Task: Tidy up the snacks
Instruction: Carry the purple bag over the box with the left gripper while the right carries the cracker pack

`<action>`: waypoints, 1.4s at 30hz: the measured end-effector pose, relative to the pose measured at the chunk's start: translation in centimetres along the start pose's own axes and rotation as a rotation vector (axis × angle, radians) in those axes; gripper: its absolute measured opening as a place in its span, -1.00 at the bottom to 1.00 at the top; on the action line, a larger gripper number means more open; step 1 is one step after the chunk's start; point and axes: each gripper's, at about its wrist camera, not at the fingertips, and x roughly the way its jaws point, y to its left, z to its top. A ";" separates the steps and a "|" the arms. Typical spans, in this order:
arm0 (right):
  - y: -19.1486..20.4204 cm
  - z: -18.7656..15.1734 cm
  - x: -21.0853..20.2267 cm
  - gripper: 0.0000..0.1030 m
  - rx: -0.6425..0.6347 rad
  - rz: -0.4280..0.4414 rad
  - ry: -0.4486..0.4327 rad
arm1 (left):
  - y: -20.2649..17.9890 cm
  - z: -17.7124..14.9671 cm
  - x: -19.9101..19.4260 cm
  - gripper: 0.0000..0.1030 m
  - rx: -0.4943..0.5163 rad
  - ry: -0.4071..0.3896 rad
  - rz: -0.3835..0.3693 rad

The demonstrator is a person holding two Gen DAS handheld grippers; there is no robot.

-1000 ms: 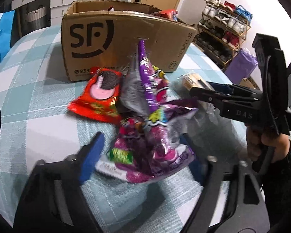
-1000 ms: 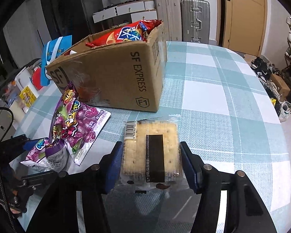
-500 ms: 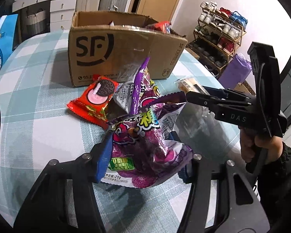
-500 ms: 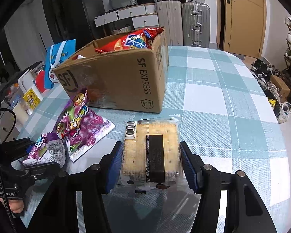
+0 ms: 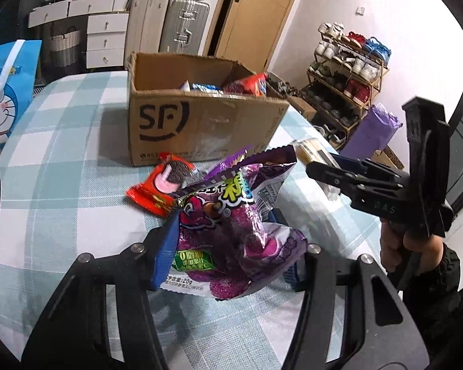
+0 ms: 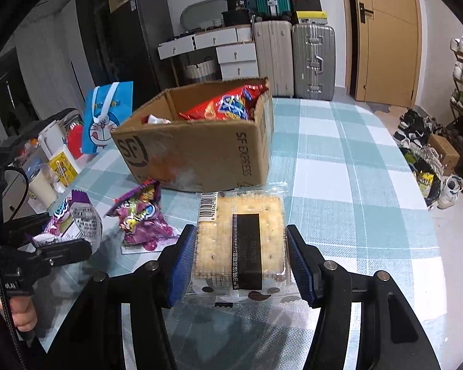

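Snacks are the matter here, and in the left wrist view a purple candy bag (image 5: 231, 234) is pinched between the blue pads of the left gripper (image 5: 228, 243), held up above the checked tablecloth (image 5: 61, 185). Just beyond it a red cookie packet (image 5: 160, 188) lies flat on the cloth, in front of the SF cardboard box (image 5: 206, 129), which stands open with several packets inside. At the right of that view the right gripper (image 5: 311, 166) reaches in, gripped by a hand (image 5: 413, 246), with a pale packet between its fingers. In the right wrist view the right gripper (image 6: 240, 259) is clamped on a cracker pack (image 6: 240, 243) in clear wrap with a black label, both blue pads pressing its sides, raised off the table near the box's corner. The cardboard box (image 6: 200, 151) shows a red chip bag (image 6: 225, 106) leaning inside. A second purple candy bag (image 6: 142, 219) lies on the cloth just in front of the box. At the left edge the left gripper (image 6: 61, 237) holds its purple bag (image 6: 74, 219), and a blue cartoon gift bag (image 6: 108, 117) stands behind the box.
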 end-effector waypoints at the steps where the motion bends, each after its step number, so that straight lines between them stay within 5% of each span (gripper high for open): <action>1: 0.2 0.1 -0.4 0.13 -0.003 0.003 -0.009 | 0.1 0.1 -0.5 0.04 0.000 -0.007 0.005; 17: 2.2 3.6 -3.6 0.13 -0.037 0.051 -0.107 | 0.8 6.2 -3.9 0.04 0.002 -0.112 0.120; 42: 2.2 11.4 -2.1 0.13 -0.017 0.102 -0.180 | 0.7 16.4 -0.7 0.05 0.018 -0.179 0.222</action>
